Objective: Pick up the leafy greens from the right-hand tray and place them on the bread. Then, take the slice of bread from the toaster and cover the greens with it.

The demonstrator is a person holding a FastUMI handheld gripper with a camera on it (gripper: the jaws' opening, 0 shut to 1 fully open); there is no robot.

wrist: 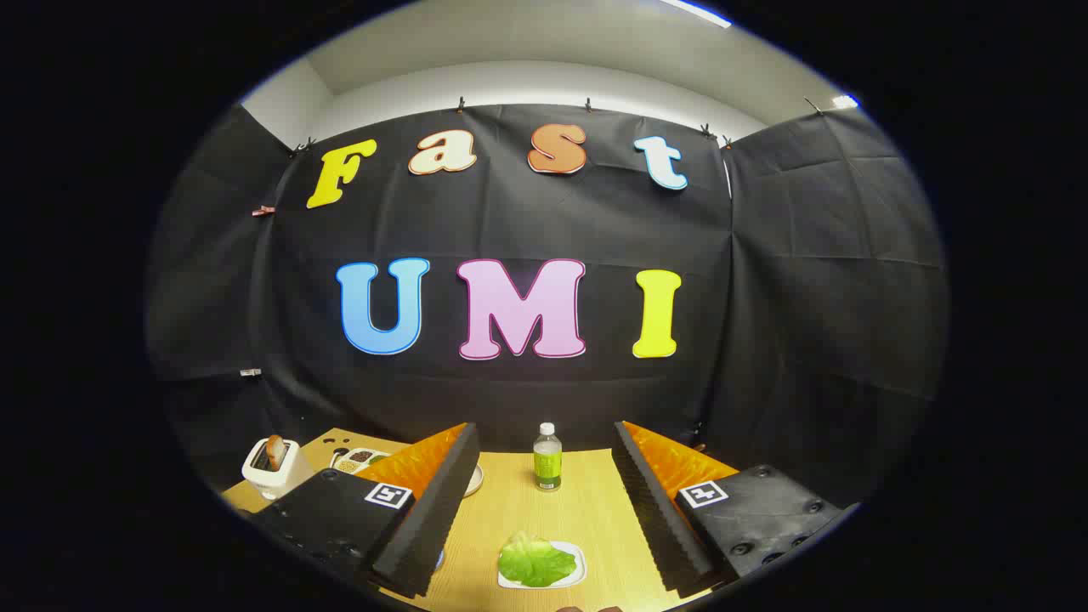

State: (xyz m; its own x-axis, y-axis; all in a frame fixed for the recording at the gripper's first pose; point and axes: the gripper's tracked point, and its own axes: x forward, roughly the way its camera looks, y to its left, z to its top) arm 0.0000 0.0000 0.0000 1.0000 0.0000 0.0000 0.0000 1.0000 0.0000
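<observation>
While the gripper [544, 510] hangs above the wooden table [586, 518], its 2 fingers [425, 527] stand wide apart and hold nothing. Between them, low near the table's closer edge, the leafy greens [535, 561] lie on a small white tray [578, 571], well clear of both fingers. Farther back, also between the fingers, a bottle [547, 457] with a white cap and green contents stands upright near the table's far edge, in front of the black cloth wall. Off to the left, beyond the left finger, a white toaster [274, 472] sits near the table's corner with a slice of bread [275, 450] standing up out of its slot. Just beside the toaster, toward the fingers, lies a shallow tray [359, 460] with several compartments of small foods, too small to tell what each holds. The rim of a white plate [473, 480] peeks out from behind the left finger; what lies on it is hidden.
</observation>
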